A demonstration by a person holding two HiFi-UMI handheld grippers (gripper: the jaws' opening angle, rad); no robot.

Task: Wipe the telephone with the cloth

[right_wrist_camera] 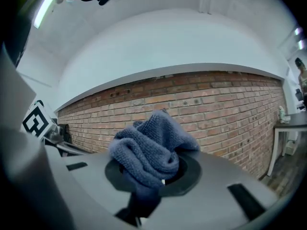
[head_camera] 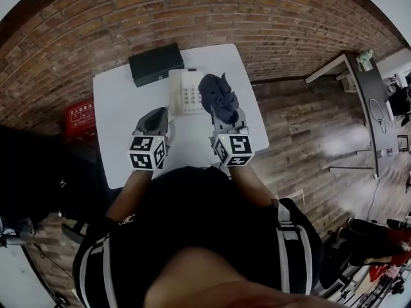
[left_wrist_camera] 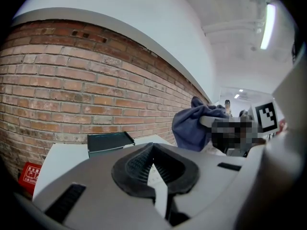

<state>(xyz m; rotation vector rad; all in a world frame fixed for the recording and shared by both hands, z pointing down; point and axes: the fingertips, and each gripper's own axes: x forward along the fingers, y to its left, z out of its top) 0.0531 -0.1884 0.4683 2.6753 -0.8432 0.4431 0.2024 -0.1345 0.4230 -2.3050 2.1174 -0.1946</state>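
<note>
In the head view, a white table point(head_camera: 122, 108) stands on a wood floor beside a brick wall, with a black box point(head_camera: 156, 63) at its far edge and a red crate point(head_camera: 79, 117) on the floor at its left. The white telephone point(head_camera: 185, 90) lies near the table's middle, just in front of the box. The left gripper point(head_camera: 157, 113) points at the telephone's near left corner. The right gripper point(head_camera: 226, 111) holds the bunched dark blue cloth point(head_camera: 218, 94) just beside the telephone's right edge. In the left gripper view, the left gripper's point(left_wrist_camera: 154, 169) ribbed pads meet at their tips with nothing between them; the cloth point(left_wrist_camera: 192, 126) hangs to the right, beyond the black box point(left_wrist_camera: 109, 142). In the right gripper view, the right gripper point(right_wrist_camera: 153, 171) pinches the cloth point(right_wrist_camera: 151, 147), which bulges above its jaws.
</note>
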